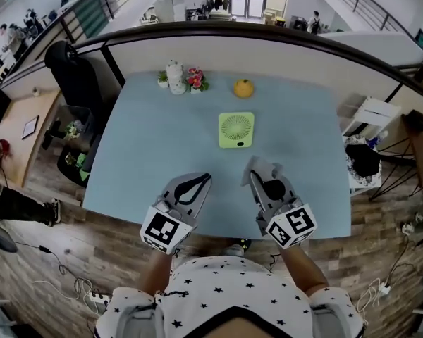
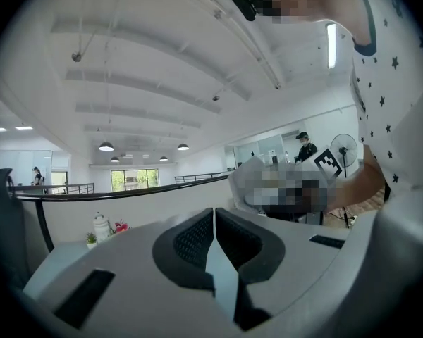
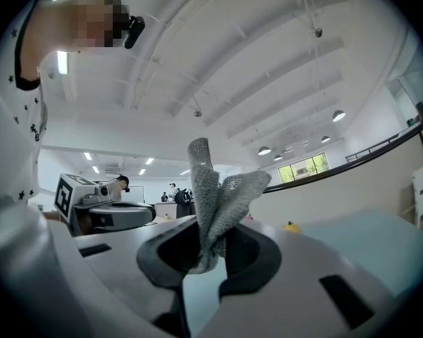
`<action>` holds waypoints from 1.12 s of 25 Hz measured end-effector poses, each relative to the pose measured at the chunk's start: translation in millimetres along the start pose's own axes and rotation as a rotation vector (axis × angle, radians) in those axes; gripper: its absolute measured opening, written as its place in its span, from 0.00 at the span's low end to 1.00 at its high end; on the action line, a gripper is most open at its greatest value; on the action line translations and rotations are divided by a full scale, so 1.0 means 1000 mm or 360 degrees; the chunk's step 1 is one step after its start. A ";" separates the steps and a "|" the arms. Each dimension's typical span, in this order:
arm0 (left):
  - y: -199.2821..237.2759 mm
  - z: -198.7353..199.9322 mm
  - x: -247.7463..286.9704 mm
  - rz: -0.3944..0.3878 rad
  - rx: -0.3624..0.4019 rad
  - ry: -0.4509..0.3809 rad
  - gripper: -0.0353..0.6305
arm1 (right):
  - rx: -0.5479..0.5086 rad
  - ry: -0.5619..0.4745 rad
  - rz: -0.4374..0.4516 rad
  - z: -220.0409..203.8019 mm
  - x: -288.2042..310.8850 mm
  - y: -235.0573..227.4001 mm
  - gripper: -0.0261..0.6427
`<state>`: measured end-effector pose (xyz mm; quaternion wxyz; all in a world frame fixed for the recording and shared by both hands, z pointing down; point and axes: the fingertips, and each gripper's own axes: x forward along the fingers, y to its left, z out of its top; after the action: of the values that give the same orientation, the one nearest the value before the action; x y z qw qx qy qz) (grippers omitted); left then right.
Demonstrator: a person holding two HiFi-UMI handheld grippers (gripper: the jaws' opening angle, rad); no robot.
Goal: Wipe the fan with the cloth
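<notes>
The fan (image 1: 236,129), a small pale-green square one, lies flat with its grille up on the light blue table (image 1: 148,153), a little right of the middle and beyond both grippers. Lying that way, its whole face is offered to a wipe from above.

At the near edge on the left, the left gripper (image 2: 214,224) hovers with its jaws pressed together and nothing between them. It looks to be kept free, perhaps to steady the fan's frame later. To its right, the right gripper (image 3: 211,248) pinches the grey cloth (image 3: 215,196). The fabric is bunched between the pads and stands up past the tips, so a loose fold leads toward the fan, which sits near but not touching. Wiping has not begun, by my reading.

Along the far edge, left of the fan, a small green plant (image 1: 162,78), a white lidded jar (image 1: 175,77) and pink flowers (image 1: 194,79) stand clustered. The jar's lid hides any contents, and I cannot tell what holds the flowers. An orange fruit (image 1: 243,88) rests bare on the table just behind the fan.
</notes>
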<state>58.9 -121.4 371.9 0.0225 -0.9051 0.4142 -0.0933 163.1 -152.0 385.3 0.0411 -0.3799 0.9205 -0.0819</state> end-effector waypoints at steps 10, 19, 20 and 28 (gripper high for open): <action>0.002 -0.003 0.024 0.0108 -0.0056 0.0017 0.10 | 0.0001 0.0074 0.0093 -0.009 0.019 -0.028 0.11; 0.052 -0.010 0.017 0.0182 -0.0079 0.0000 0.10 | -0.0075 0.0184 0.0040 -0.025 0.065 -0.042 0.12; 0.059 -0.011 0.017 0.0179 -0.0091 -0.0003 0.10 | -0.0082 0.0203 0.0029 -0.027 0.071 -0.043 0.12; 0.102 -0.023 0.028 0.0120 -0.0100 -0.0024 0.10 | -0.0126 0.0342 -0.0112 -0.054 0.111 -0.063 0.12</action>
<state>-4.0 -208.6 386.3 0.0006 -0.8898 0.4505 -0.0727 120.9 -268.1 448.2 -0.0756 -0.4024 0.9082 -0.0872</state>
